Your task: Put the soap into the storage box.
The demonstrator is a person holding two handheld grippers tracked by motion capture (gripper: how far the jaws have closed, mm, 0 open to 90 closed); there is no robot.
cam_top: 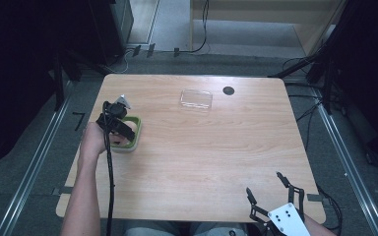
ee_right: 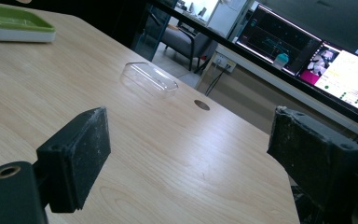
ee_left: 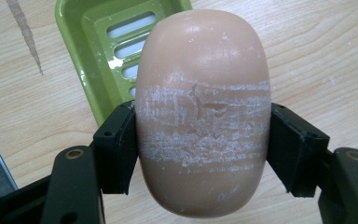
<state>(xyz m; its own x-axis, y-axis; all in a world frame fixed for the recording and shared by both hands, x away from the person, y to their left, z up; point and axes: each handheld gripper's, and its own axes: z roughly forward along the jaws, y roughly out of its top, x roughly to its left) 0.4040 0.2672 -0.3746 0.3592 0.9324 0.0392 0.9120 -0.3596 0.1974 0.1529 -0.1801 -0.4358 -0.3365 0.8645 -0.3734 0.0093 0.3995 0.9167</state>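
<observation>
A tan oval bar of soap (ee_left: 203, 112) with white scuff marks sits clamped between the two black jaws of my left gripper (ee_left: 203, 144). It hangs just above the green slotted soap dish (ee_left: 98, 42), whose near corner it covers. From the high view the left gripper (cam_top: 117, 125) is over that green dish (cam_top: 134, 132) at the table's left side. My right gripper (cam_top: 270, 189) rests open at the table's near right edge, its pads (ee_right: 77, 154) far apart with nothing between them. The green dish (ee_right: 14, 23) also appears far off at upper left in the right gripper view.
A clear plastic lid or box (cam_top: 196, 100) lies at the far middle of the wooden table (cam_top: 202, 157); the clear box (ee_right: 148, 79) also lies ahead of the right gripper. A dark round cable hole (cam_top: 228, 90) sits beside it. Monitors (ee_right: 349, 74) stand beyond the table.
</observation>
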